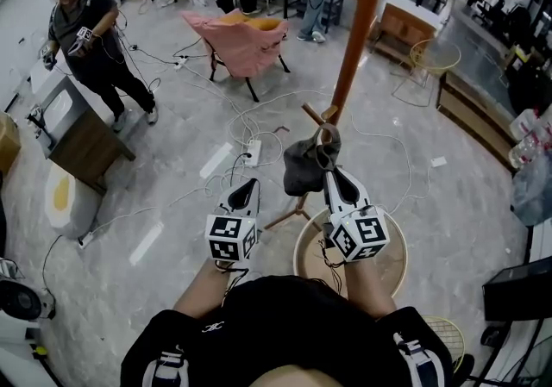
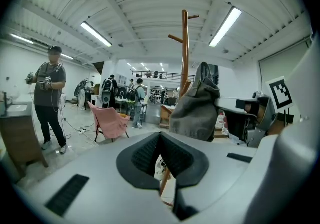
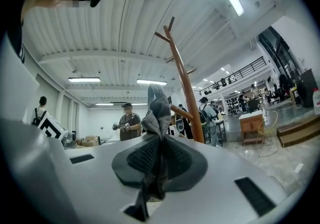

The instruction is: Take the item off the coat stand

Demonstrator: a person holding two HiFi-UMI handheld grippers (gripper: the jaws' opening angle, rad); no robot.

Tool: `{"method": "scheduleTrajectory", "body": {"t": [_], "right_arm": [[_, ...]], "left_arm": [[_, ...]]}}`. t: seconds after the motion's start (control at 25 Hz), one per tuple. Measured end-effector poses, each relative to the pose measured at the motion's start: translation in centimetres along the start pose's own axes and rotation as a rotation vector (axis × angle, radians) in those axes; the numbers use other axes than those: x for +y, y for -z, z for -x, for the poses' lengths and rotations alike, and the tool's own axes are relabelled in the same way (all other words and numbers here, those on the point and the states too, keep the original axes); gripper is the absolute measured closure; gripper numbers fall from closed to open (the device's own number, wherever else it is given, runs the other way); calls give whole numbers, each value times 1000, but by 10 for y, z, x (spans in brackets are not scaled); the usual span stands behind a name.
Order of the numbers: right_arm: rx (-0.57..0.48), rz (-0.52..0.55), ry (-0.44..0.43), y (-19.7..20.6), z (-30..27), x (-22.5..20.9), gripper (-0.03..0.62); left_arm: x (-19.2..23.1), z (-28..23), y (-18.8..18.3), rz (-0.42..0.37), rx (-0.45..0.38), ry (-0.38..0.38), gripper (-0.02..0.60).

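Note:
The brown wooden coat stand (image 1: 358, 32) rises just ahead of me. A grey cloth item (image 1: 304, 165) hangs bunched by a low peg (image 1: 316, 115); I cannot tell whether it still touches the peg. My right gripper (image 1: 329, 165) is shut on a fold of it. In the right gripper view the grey cloth (image 3: 157, 108) runs between the pads of the right gripper (image 3: 159, 143), with the stand (image 3: 182, 83) behind. My left gripper (image 1: 246, 189) is shut and empty, to the left of the cloth. In the left gripper view, the cloth (image 2: 197, 106) hangs beyond the left gripper (image 2: 160, 135).
A pink chair (image 1: 241, 40) stands behind the stand, and cables and a power strip (image 1: 252, 152) lie on the floor. A person (image 1: 90, 40) stands far left by a wooden cabinet (image 1: 82, 140). A round wicker piece (image 1: 392, 266) sits under my right arm.

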State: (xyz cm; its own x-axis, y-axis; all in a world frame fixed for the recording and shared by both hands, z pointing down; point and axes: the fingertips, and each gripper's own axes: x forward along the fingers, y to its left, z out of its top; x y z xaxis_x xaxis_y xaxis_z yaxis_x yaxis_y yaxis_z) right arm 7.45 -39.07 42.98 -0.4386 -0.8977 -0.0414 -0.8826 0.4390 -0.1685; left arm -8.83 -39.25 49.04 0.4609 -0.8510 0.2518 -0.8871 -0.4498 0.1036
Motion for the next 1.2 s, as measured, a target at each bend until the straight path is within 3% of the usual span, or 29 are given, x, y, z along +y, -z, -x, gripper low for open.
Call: {"method": "scheduleTrajectory", "body": {"t": [0.4,1.2], "right_arm": [[84,-26,7,45,2,-8,553],[76,0,-5,44,14,-8,553]], "left_arm": [[0,-2,0,-3,8,6,569],[-12,6,-1,-10,-4,7,569]]}}
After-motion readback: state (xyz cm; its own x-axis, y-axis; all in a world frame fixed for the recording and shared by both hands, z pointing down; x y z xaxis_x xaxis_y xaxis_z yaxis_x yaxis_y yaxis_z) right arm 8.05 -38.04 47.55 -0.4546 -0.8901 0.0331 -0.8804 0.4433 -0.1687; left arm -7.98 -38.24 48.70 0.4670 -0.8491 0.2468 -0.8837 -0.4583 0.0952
